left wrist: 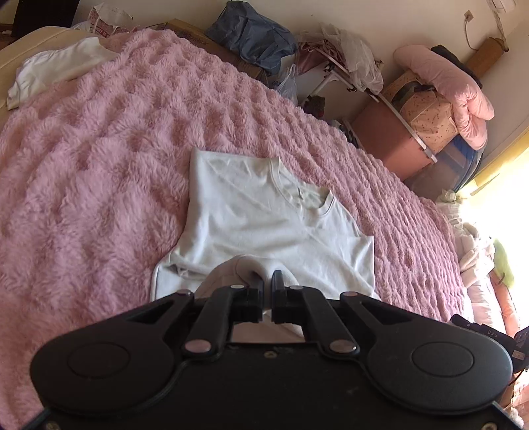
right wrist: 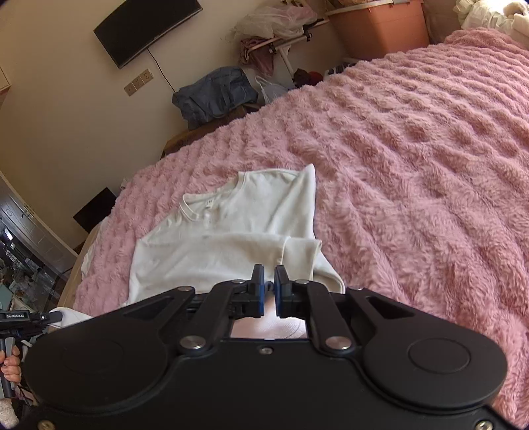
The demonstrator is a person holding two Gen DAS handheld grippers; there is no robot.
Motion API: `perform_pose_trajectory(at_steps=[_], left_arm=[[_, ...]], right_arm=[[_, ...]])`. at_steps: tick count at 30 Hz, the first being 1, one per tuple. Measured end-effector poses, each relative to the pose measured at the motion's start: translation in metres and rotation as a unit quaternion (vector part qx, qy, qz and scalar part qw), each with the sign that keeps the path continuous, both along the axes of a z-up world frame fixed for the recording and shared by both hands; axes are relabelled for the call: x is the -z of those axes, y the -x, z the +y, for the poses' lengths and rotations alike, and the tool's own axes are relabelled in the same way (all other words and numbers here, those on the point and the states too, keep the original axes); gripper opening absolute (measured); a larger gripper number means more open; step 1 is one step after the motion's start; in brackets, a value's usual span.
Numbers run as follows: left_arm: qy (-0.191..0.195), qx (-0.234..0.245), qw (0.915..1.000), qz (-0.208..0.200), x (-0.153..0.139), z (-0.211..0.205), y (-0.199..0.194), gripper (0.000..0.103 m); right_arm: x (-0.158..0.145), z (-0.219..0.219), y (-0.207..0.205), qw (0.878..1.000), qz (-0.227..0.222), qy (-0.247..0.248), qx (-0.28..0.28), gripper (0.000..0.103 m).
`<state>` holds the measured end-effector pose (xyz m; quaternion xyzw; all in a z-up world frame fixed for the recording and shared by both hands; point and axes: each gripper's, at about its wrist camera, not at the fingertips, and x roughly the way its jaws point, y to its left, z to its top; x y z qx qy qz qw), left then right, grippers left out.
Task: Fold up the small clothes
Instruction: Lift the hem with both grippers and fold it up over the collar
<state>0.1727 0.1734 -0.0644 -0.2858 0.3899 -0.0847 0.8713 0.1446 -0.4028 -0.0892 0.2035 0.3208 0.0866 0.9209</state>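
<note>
**Both grippers pinching the shirt hem on the bed**

Left wrist view: The left gripper [left wrist: 267, 281] has its jaws drawn close, pinching a raised fold of the shirt [left wrist: 258, 225] at its near edge. The shirt lies flat on the pink blanket [left wrist: 99, 165], collar pointing away, sleeves folded inward. A second white garment [left wrist: 56, 71] lies at the blanket's far corner, well apart. Beside the bed stands a pink bin [left wrist: 383, 139]; its contents cannot be seen. A patterned box [left wrist: 426, 119] rests above it with a pink cushion [left wrist: 456, 96] on top. A blue bag [left wrist: 254, 33] sits on a cardboard box near the wall.

Right wrist view: The right gripper [right wrist: 269, 281] has its jaws nearly together, gripping the shirt [right wrist: 231, 231] at its near edge. One sleeve is folded across the body. The blanket [right wrist: 413, 165] covers the bed. A TV [right wrist: 145, 29] hangs on the wall above a socket [right wrist: 139, 82]. The bin [right wrist: 380, 29] stands past the bed's far edge.
</note>
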Motion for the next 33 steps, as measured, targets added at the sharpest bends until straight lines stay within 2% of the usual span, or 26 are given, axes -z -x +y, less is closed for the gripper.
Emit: perform_pose_trajectory(at_steps=[4, 7, 10, 17, 19, 25, 27, 29, 31, 32, 33], left_arm=[[-0.004, -0.001, 1.0, -0.001, -0.007, 0.007, -0.066, 0.001], [0.001, -0.003, 1.0, 0.008, -0.004, 0.014, -0.115, 0.001], [0.007, -0.011, 0.9997, 0.022, 0.01, 0.022, -0.161, 0.001], [0.008, -0.037, 0.9972, 0.065, 0.054, 0.04, -0.237, 0.001], [0.015, -0.043, 0.9963, 0.074, 0.065, 0.044, -0.252, 0.001], [-0.003, -0.042, 0.9953, 0.088, 0.088, 0.043, -0.286, 0.001], [-0.007, -0.047, 0.9937, 0.101, 0.1, 0.044, -0.293, 0.001], [-0.007, -0.051, 0.9912, 0.121, 0.116, 0.044, -0.298, 0.002], [-0.006, -0.055, 0.9896, 0.133, 0.127, 0.045, -0.3, 0.007], [0.007, -0.062, 0.9895, 0.13, 0.129, 0.049, -0.298, 0.009], [0.028, -0.067, 0.9896, 0.124, 0.129, 0.053, -0.295, 0.016]], right_arm=[[-0.006, -0.011, -0.057, 0.999, -0.011, -0.036, 0.021, 0.007], [-0.007, -0.012, -0.097, 0.999, -0.018, -0.033, 0.033, 0.007], [-0.003, -0.013, -0.141, 0.999, -0.019, -0.034, 0.038, 0.007], [0.029, -0.009, -0.233, 0.998, 0.006, -0.034, 0.048, 0.007], [0.039, -0.005, -0.252, 0.998, 0.014, -0.027, 0.048, 0.007], [0.065, 0.003, -0.299, 0.997, 0.035, -0.016, 0.06, 0.006], [0.071, 0.004, -0.307, 0.997, 0.04, -0.013, 0.063, 0.001], [0.077, 0.006, -0.314, 0.997, 0.04, 0.001, 0.072, 0.001], [0.087, 0.004, -0.321, 0.996, 0.057, -0.009, 0.072, 0.001], [0.089, 0.002, -0.321, 0.995, 0.058, -0.017, 0.076, 0.002], [0.092, 0.0, -0.32, 0.996, 0.055, -0.023, 0.073, 0.002]])
